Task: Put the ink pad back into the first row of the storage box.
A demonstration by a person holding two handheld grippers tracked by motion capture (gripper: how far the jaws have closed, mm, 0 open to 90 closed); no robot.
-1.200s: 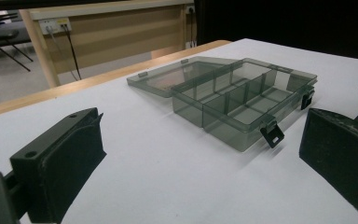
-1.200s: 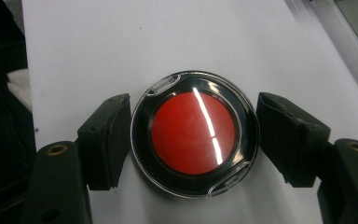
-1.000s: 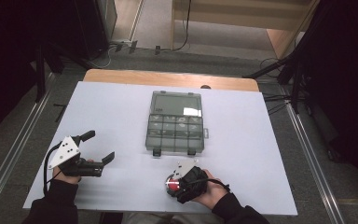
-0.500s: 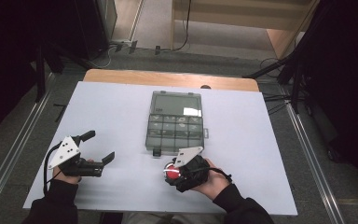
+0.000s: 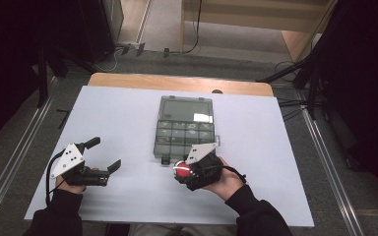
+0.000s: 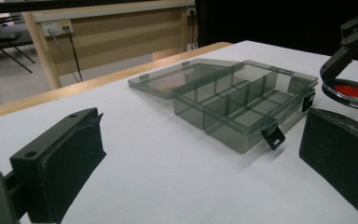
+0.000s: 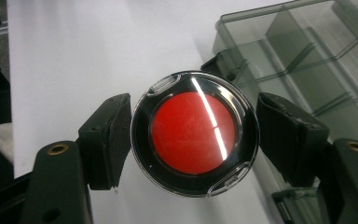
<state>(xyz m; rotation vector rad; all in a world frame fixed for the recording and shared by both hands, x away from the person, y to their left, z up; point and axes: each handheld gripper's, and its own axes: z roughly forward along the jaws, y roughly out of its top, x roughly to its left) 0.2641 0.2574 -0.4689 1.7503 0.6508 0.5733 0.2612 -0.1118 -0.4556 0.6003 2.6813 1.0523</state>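
A round case [image 7: 195, 133] with a red centre, black ring and clear rim sits between the pads of my right gripper [image 7: 195, 135], which is shut on it. In the high view that gripper [image 5: 184, 169] holds the round case [image 5: 182, 170] just off the near edge of the smoky compartment box [image 5: 184, 129], whose lid lies open toward the far side. The left gripper view shows the box [image 6: 242, 109] ahead and the red case [image 6: 352, 92] at far right. My left gripper [image 5: 106, 155] rests low at the near left of the table, jaws wide apart with nothing between them.
A white sheet [image 5: 128, 118] covers the table, with a wooden edge [image 5: 177, 83] at the far side. Metal rails [image 5: 19, 157] run along both flanks. The box's latches [image 6: 273, 136] hang at its near wall. Dark stands and cables sit on the floor beyond.
My right gripper, holding the red round case, has risen and moved toward the box's near edge. The left gripper has stayed put.
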